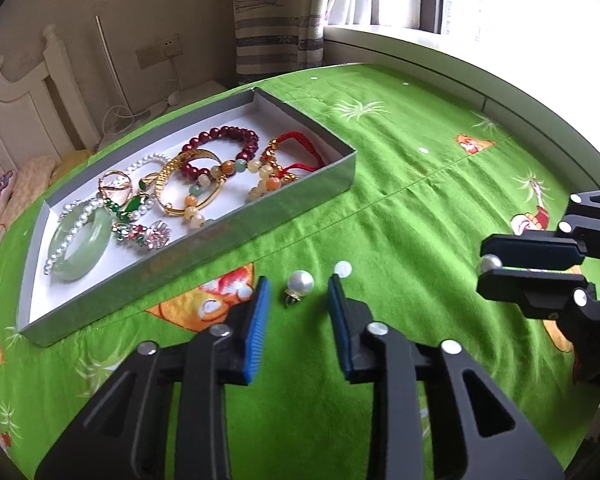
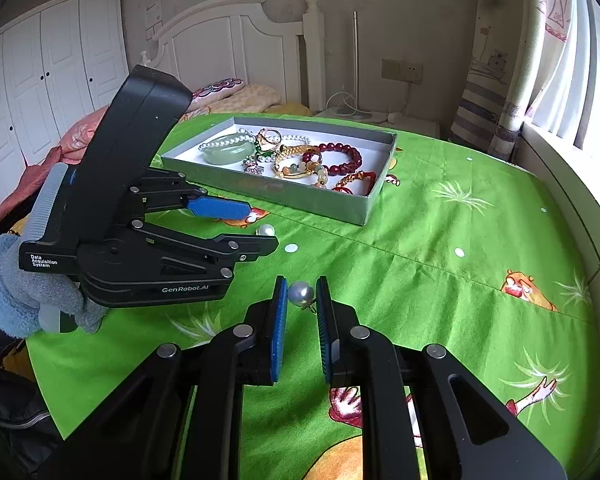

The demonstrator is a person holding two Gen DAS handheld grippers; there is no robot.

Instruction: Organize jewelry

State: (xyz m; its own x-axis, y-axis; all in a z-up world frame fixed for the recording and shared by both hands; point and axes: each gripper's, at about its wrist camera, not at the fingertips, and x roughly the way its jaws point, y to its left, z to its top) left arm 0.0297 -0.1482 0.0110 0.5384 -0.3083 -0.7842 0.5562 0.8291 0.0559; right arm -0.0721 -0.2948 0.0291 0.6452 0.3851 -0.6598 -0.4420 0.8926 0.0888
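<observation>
A grey box (image 1: 260, 222) on the green bedspread holds a jade bangle (image 1: 82, 250), pearl strands, a gold bangle (image 1: 190, 184), red bead bracelets (image 1: 224, 138) and rings; it also shows in the right wrist view (image 2: 300, 196). A loose pearl earring (image 1: 300, 283) lies on the cloth between my left gripper's fingers; my left gripper (image 1: 298, 284) is open around it. It shows in the right wrist view too (image 2: 266, 231). My right gripper (image 2: 302, 292) is shut on a second pearl earring (image 2: 300, 294), held just above the cloth, also in the left wrist view (image 1: 489, 264).
The green bedspread (image 2: 440, 280) covers the bed. A white headboard (image 2: 228, 40) and pillows stand behind the box. A window ledge (image 2: 572, 184) runs along the right edge. A nightstand with cables (image 2: 356, 112) is at the back.
</observation>
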